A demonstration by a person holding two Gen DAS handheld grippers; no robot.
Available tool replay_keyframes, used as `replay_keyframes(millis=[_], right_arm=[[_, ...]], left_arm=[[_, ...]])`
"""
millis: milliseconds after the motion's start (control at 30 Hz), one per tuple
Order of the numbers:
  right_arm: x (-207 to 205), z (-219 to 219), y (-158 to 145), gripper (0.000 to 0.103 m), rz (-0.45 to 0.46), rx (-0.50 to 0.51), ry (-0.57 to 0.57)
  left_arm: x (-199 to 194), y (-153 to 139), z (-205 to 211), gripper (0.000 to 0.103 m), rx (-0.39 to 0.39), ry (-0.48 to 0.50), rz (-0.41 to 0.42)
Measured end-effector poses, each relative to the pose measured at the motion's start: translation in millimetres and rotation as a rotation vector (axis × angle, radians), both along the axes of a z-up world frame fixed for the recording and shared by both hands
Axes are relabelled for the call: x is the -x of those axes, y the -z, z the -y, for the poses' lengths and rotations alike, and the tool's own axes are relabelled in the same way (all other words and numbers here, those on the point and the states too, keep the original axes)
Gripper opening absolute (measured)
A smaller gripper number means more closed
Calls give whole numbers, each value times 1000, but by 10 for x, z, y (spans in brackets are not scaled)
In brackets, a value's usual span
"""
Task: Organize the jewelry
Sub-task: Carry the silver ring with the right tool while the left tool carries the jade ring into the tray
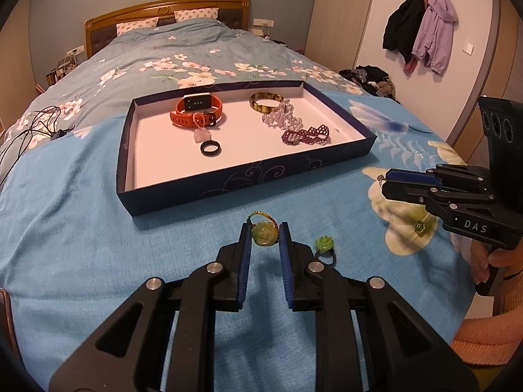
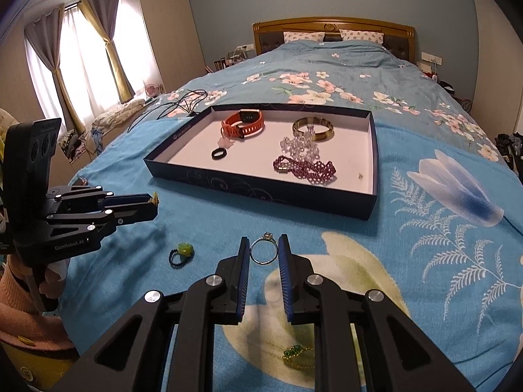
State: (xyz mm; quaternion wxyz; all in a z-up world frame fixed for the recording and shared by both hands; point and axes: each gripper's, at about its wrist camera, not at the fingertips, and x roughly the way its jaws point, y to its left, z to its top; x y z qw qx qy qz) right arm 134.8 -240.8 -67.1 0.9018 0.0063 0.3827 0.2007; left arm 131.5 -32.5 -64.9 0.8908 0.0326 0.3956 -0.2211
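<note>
Left hand-held gripper (image 1: 265,230) clamped on green rose pendant (image 1: 263,232), just above the bed (image 1: 81,245). Right hand-held gripper (image 2: 264,245) clamped on silver ring (image 2: 264,251). Second green rose piece (image 1: 323,245) beside. Tray (image 1: 228,186) beyond holds watch (image 1: 196,112), bangle (image 1: 265,102), bracelets.

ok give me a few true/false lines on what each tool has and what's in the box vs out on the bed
1. The left tool is shut on the green rose pendant. True.
2. The right tool holds the black ring. False: it grips the silver ring; the black ring lies in the box.
3. The orange watch is in the box. True.
4. The purple beaded bracelet lies on the bedspread outside the box. False: it is inside the box.
5. A small green flower ring lies on the bedspread, outside the box. True.
</note>
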Motion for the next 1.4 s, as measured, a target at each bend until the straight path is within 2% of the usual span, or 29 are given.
replay_keyframes(millis=[900, 1400], right_arm=[[-152, 28, -204, 16, 52, -57, 1], [-293, 9, -284, 16, 80, -55, 3]], left_arm=[[-94, -230, -15, 17, 32, -20, 62], [-168, -300, -16, 17, 34, -25, 88]])
